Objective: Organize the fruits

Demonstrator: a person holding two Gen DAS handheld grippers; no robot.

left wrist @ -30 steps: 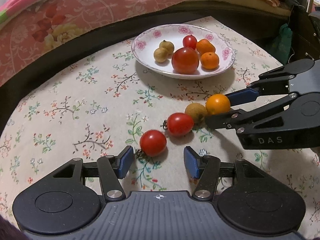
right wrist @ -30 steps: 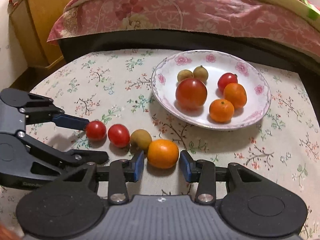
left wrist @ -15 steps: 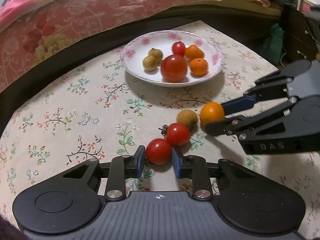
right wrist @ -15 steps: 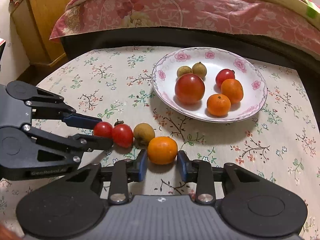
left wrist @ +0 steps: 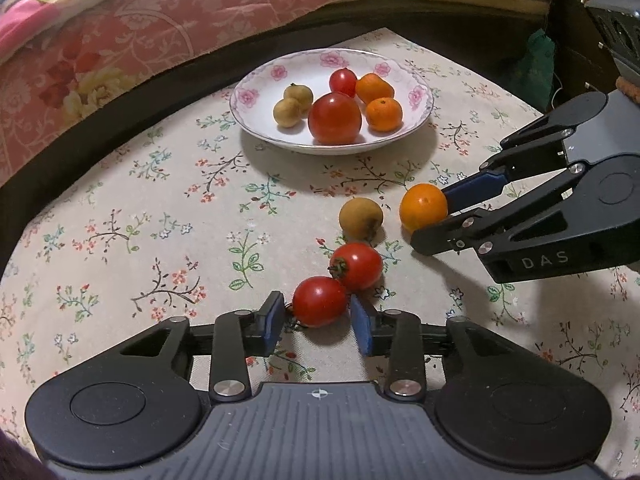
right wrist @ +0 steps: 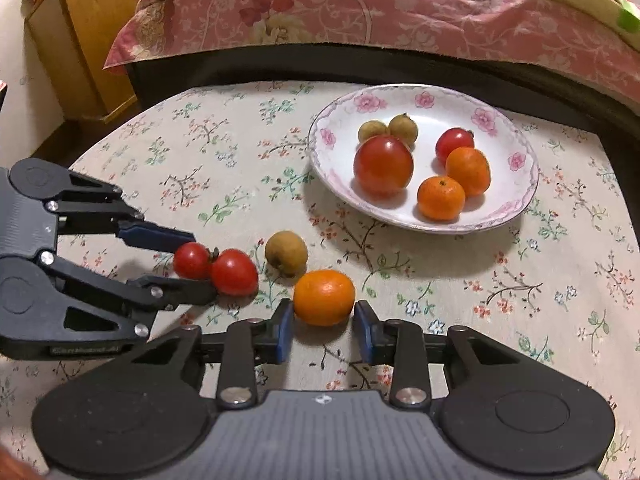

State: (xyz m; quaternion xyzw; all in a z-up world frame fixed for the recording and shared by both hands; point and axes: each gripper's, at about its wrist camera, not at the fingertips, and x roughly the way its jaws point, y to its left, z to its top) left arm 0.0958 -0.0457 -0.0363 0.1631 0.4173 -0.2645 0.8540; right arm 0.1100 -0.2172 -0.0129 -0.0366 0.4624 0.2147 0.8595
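Note:
A row of loose fruit lies on the floral tablecloth. My left gripper (left wrist: 317, 312) is shut on the end cherry tomato (left wrist: 320, 300), which touches a second cherry tomato (left wrist: 356, 266). A brown longan (left wrist: 360, 218) sits just beyond them. My right gripper (right wrist: 322, 310) is shut on the loose orange (right wrist: 324, 296), both blue pads against its sides. The right wrist view shows the left gripper (right wrist: 198, 264) from the side, clamped on its tomato (right wrist: 191, 260). Behind stands a flowered white plate (right wrist: 440, 110) holding a big tomato, a small tomato, two oranges and two longans.
The small round table (left wrist: 120, 208) ends close behind the plate, where a dark bed frame and pink quilt (left wrist: 160, 20) rise. A wooden cabinet (right wrist: 92, 28) stands off the far left. Dark furniture (left wrist: 580, 40) stands to the right.
The left gripper moved forward over the end cherry tomato and narrowed from wide open until shut on it. The right gripper's fingers closed onto the orange.

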